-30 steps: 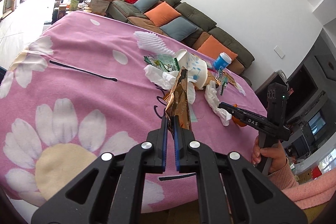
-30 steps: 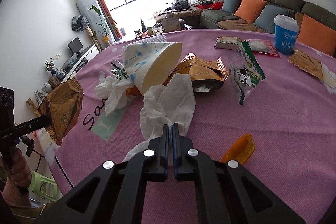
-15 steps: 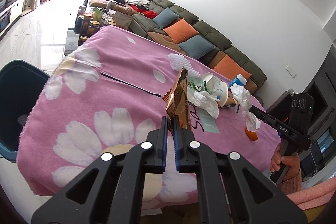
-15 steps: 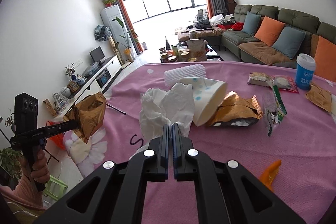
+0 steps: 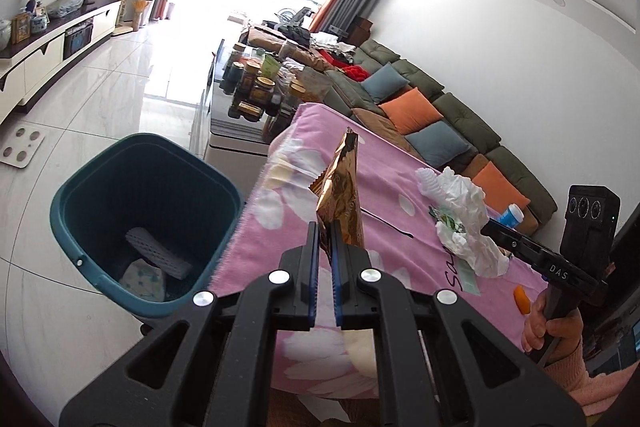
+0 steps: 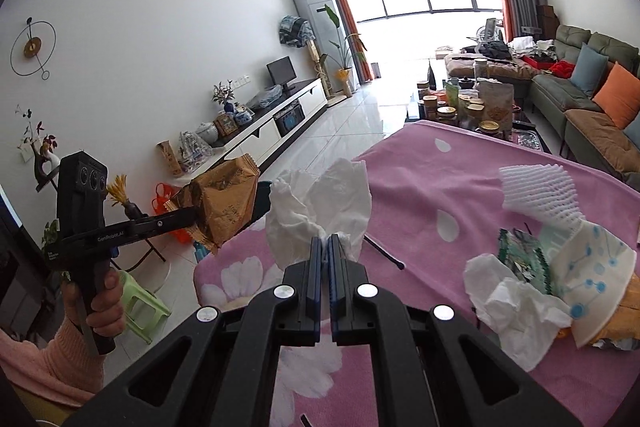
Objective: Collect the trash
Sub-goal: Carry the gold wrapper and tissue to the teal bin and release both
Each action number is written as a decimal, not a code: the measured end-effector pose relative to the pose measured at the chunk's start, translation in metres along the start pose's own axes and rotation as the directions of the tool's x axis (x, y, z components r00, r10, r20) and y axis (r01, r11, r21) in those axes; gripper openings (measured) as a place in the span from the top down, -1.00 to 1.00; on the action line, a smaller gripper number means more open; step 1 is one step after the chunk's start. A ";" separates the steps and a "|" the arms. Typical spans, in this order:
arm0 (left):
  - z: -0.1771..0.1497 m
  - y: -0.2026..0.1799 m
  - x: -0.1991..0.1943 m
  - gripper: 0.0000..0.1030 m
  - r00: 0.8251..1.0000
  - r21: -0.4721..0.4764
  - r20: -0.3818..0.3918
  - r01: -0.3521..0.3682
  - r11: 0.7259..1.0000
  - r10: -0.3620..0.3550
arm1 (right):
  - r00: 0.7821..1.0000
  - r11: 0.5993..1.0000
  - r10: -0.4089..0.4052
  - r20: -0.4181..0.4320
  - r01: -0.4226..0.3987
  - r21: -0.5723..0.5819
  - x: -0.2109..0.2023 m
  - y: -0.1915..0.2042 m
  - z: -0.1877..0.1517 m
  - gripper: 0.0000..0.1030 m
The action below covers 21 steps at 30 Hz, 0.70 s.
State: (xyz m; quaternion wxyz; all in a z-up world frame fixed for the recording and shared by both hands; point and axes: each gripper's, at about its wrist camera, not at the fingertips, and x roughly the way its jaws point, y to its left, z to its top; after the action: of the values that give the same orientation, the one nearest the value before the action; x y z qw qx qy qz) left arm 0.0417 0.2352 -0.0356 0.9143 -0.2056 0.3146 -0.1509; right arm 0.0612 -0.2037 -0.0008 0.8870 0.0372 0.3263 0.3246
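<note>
My left gripper (image 5: 325, 227) is shut on a gold-brown snack wrapper (image 5: 340, 187) and holds it upright above the table's left edge, beside the dark teal trash bin (image 5: 100, 171) on the floor. The wrapper also shows in the right wrist view (image 6: 226, 199). My right gripper (image 6: 325, 245) is shut on a crumpled white tissue (image 6: 320, 203), lifted above the pink flowered tablecloth (image 6: 440, 195); the tissue also shows in the left wrist view (image 5: 468, 223). The bin holds a grey foam sleeve (image 5: 158, 253) and a paper cup (image 5: 144, 279).
On the table lie a white foam net (image 6: 540, 195), a dotted paper cup (image 6: 596, 275), another tissue (image 6: 508, 303), green wrappers (image 6: 520, 255), an orange scrap (image 5: 521, 298) and a blue cup (image 5: 512, 215). A coffee table with jars (image 5: 256, 87) and a sofa (image 5: 440, 123) stand beyond.
Both grippers have swung left toward the bin with their loads. The bin is now large in the left wrist view, and the tissue has risen well off the table.
</note>
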 end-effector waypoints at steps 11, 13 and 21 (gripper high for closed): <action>0.014 0.065 -0.022 0.88 0.989 -0.103 0.028 -0.143 0.984 0.147 | 0.988 0.985 0.131 -0.082 -0.138 -0.101 0.079 0.057 0.034 0.95; 0.015 0.074 -0.024 0.88 0.985 -0.109 0.028 -0.169 0.980 0.173 | 0.985 0.982 0.144 -0.095 -0.154 -0.108 0.090 0.064 0.036 0.95; 0.016 0.102 -0.017 0.88 0.973 -0.159 0.002 -0.227 0.961 0.230 | 0.971 0.974 0.181 -0.158 -0.198 -0.106 0.131 0.081 0.043 0.95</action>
State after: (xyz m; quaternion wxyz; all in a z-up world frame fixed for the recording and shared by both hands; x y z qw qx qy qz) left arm 0.0539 0.3358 -0.0630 0.9096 -0.2410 0.3379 -0.0168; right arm 0.1179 -0.0548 -0.0174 0.8260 -0.0094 0.3656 0.4290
